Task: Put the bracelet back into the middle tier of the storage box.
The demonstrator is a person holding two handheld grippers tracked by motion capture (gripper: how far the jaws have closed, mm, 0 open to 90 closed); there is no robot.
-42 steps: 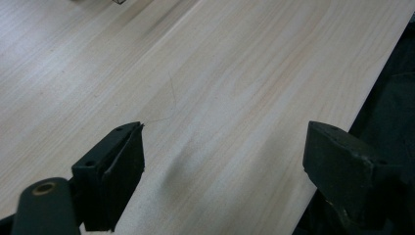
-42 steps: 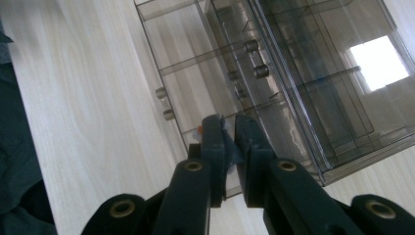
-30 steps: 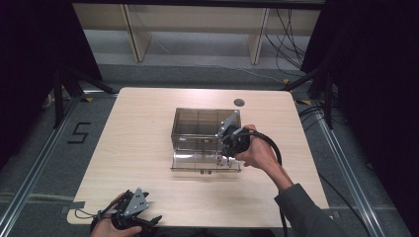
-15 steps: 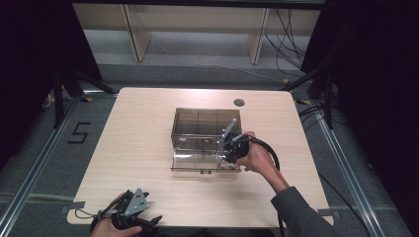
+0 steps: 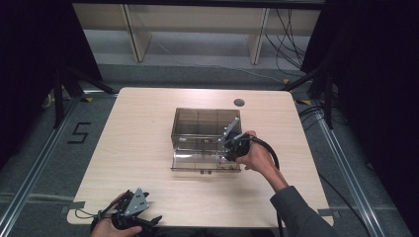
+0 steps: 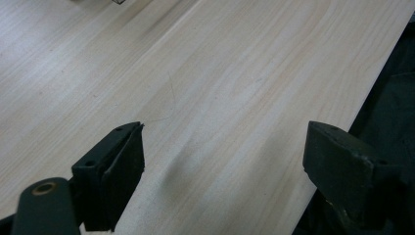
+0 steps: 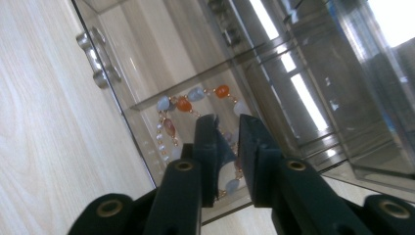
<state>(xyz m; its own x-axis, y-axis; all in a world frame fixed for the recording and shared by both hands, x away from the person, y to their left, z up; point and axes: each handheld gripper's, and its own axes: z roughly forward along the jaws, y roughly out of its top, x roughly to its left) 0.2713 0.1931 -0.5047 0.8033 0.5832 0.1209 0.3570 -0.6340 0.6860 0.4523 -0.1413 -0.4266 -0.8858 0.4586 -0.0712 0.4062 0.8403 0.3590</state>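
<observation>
Dark curtains and metal framing surround a pale wooden desk (image 5: 148, 148), on which a smoky clear plastic box (image 5: 202, 123) stands near the middle with its lower drawer (image 5: 197, 160) pulled out toward the person.

The drawer has been left open so that its contents can be reached from above and in front. A bracelet (image 7: 183, 105) of pale blue, orange and white beads is seen lying on the drawer's floor, close behind the front wall with its small handle (image 7: 98, 58).

The right tool (image 5: 232, 143) is held at the drawer's right end and tilted down into it. In the right gripper view the right tool (image 7: 226, 147) has its jaws drawn nearly together around one side of the bead loop, with a pale bead showing in the narrow gap; the strand is judged to be pinched there, at a thin part where a firm hold is possible.

The left tool (image 5: 131, 217) is kept well apart, at the near left edge of the desk, presumably so as not to crowd the drawer. Its jaws are spread wide over bare wood, with nothing between them.
</observation>
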